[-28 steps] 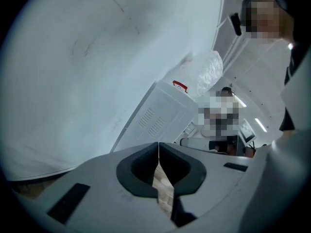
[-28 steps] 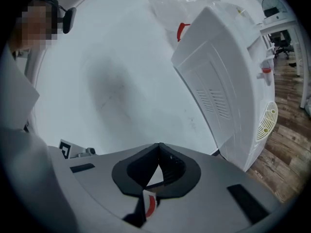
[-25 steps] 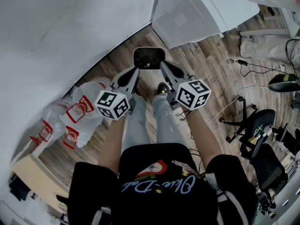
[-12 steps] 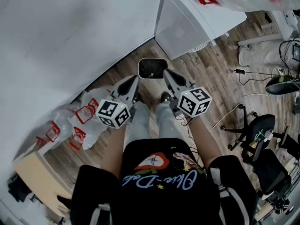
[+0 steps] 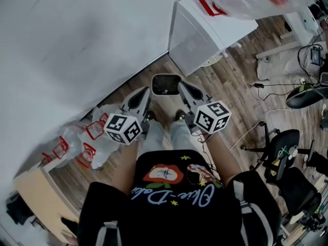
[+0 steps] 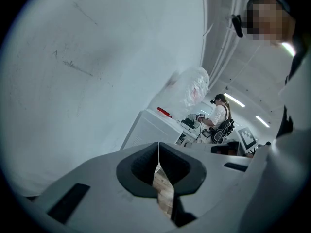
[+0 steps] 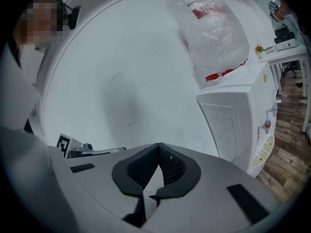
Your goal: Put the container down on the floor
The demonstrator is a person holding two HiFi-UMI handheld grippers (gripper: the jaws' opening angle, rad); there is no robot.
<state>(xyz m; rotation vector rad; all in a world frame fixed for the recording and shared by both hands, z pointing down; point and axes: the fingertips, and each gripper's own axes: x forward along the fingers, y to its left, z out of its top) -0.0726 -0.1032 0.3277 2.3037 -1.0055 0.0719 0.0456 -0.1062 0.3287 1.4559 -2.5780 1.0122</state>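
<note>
See container (image 5: pixel 165 84) down on floor (image 5: pixel 233 81). Find left gripper (image 5: pixel 145 90), right gripper (image 5: pixel 181 85) pressed together, empty. Judge it light, rigid: grip opposite rims.

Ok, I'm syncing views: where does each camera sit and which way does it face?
Head view: on the head, facing steeply down at floor, container, left tongs, right tongs; arms, legs, shirt.
Left gripper view: on the left tongs, along shut jaws toward wall and cabinet; own head at right.
Right gripper view: on the right tongs, along shut jaws toward wall, cabinet, bag; own head at left.
Shared: wall, cabinet.
</note>
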